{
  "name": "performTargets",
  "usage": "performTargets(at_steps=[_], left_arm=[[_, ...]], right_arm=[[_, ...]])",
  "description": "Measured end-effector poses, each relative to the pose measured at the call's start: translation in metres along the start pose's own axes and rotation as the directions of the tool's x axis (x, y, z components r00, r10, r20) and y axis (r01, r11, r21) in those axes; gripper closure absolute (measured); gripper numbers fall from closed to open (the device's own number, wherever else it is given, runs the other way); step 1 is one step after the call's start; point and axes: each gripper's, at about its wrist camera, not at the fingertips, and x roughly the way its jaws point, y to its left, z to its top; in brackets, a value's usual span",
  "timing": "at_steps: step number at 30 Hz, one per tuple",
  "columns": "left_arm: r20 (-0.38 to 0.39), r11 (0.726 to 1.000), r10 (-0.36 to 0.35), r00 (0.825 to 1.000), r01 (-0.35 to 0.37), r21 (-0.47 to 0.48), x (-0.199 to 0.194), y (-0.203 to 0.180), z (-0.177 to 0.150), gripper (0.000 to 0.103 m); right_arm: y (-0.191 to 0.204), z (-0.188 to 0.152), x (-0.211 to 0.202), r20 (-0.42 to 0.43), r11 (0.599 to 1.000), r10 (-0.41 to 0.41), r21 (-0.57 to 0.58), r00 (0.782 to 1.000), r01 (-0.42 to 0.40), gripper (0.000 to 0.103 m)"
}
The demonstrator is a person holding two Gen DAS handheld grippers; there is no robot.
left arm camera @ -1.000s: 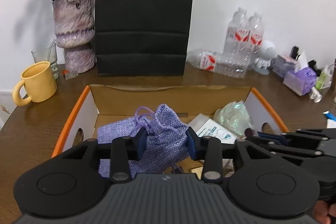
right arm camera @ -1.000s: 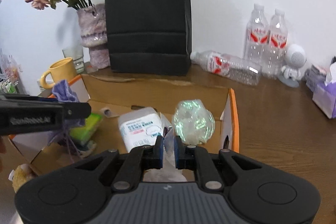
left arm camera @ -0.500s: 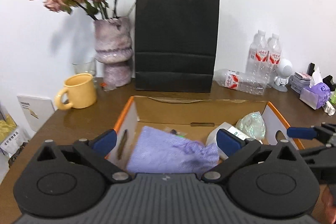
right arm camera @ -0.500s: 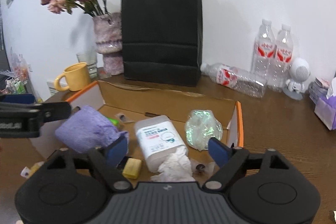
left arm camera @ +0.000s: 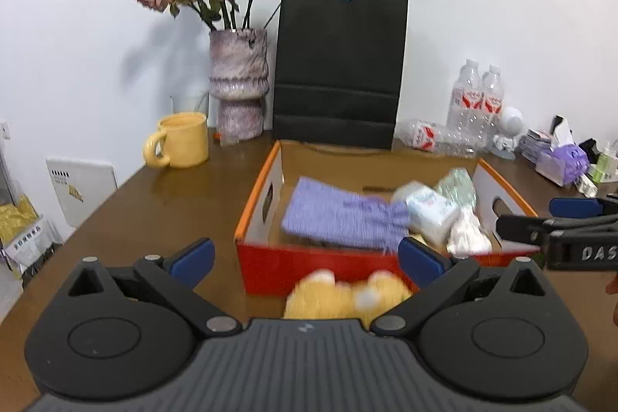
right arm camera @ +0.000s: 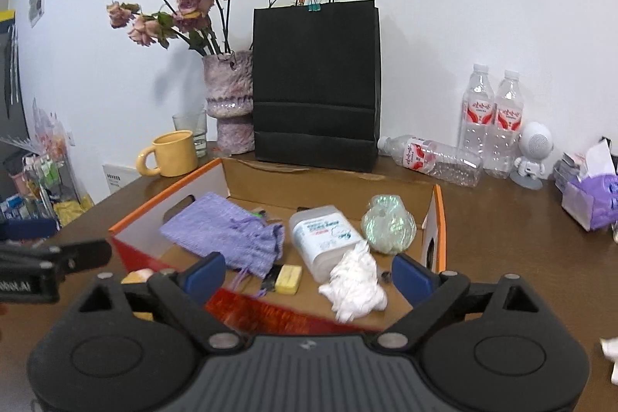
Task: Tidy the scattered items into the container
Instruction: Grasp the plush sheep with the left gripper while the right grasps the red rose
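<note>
Now both grippers, left (left arm camera: 305, 259) and right (right arm camera: 309, 269), are spread and empty, the right just opening. Next, lower your left around the yellow toy (left arm camera: 347, 296) near the box (left arm camera: 309, 269), then close gently.

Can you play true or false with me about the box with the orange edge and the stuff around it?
1. The purple knitted pouch lies inside the cardboard box with orange edges. True.
2. The yellow ceramic mug is inside the box. False: it stands on the brown wooden table, outside the box, near the vase.
3. All three clear plastic water bottles stand upright. False: two bottles stand, and one bottle lies on its side.
4. The black paper bag stands behind the box, by the wall. True.
5. The right gripper squeezes the crumpled white tissue. False: its jaws stand wide open, and the tissue lies loose in the box.
</note>
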Motion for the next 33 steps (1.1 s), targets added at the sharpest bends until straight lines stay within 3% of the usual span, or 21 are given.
performTargets(at_steps=[10,15,21,30,33], left_arm=[[-0.049,0.997,-0.052,0.997,0.049,-0.053,-0.012,0.007,-0.042,0.000],[-0.061,0.996,-0.078,0.995,0.075,-0.038,-0.016,0.002,-0.053,0.000],[-0.081,0.995,-0.103,0.991,0.103,-0.002,-0.017,-0.009,-0.063,0.000],[-0.109,0.989,-0.145,0.983,0.147,0.016,0.002,-0.025,-0.062,0.000],[-0.122,0.990,-0.139,0.983,0.140,-0.004,0.012,-0.025,-0.061,0.001]], right_arm=[[0.015,-0.044,-0.022,-0.056,1.000,-0.014,0.007,0.998,0.015,0.008],[0.015,-0.066,-0.027,-0.100,0.999,-0.009,0.032,0.995,0.012,0.008],[0.011,-0.082,-0.036,-0.087,0.998,-0.018,0.060,0.996,0.023,0.009],[0.010,-0.085,-0.033,-0.078,0.999,0.000,0.044,0.997,0.004,0.015],[0.010,-0.081,-0.026,-0.076,0.999,0.014,0.039,0.997,-0.011,0.024]])
